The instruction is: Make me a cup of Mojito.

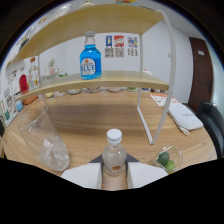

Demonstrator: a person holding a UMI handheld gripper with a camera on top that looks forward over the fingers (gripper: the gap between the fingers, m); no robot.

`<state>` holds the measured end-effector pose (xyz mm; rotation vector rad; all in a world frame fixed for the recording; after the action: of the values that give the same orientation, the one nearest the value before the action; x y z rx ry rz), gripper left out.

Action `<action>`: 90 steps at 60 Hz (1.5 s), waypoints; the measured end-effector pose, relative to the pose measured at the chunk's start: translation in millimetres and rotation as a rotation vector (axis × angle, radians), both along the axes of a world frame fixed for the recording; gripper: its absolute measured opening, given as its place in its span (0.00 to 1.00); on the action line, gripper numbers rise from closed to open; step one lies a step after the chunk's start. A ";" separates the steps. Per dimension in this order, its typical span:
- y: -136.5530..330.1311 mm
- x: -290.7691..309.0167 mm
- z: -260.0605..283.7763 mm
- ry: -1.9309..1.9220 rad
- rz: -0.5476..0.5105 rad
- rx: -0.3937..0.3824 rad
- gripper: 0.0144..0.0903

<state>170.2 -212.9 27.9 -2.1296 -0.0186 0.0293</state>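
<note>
Jaws (114, 176) closed against a small clear bottle (114, 156) with a white cap, one light-grey finger (82, 176) pressing each side of its lower body; orange label on the bottle just above the fingers, bottle upright between them over a wooden surface (85, 120). Off to the left of the fingers, a clear empty plastic cup (46, 140) leaning at a tilt on the surface. To the right of the fingers, a small clear container (167, 159) holding green limes (164, 160), close by the foot of a white shelf leg (162, 117). Beyond the bottle, a two-level wooden shelf (112, 77) on a white frame; upright on its lower board, a blue-liquid bottle (90, 57) with a white-and-blue label and pale cap. Further right past the shelf leg, a white flat device (186, 116) lying on the surface. Along the back edge under the shelf, a row of small items too small to identify. Posters (120, 46) on the white wall behind; dark door (200, 70) at far right.
</note>
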 end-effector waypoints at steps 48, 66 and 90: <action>-30.9 -4.4 51.1 0.007 -0.078 -0.017 0.94; -81.2 -67.4 136.7 0.008 -0.086 0.065 0.93; -125.1 -142.0 118.2 0.027 -0.029 0.017 0.95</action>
<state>28.2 -338.0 146.1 -2.1118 0.0282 0.0410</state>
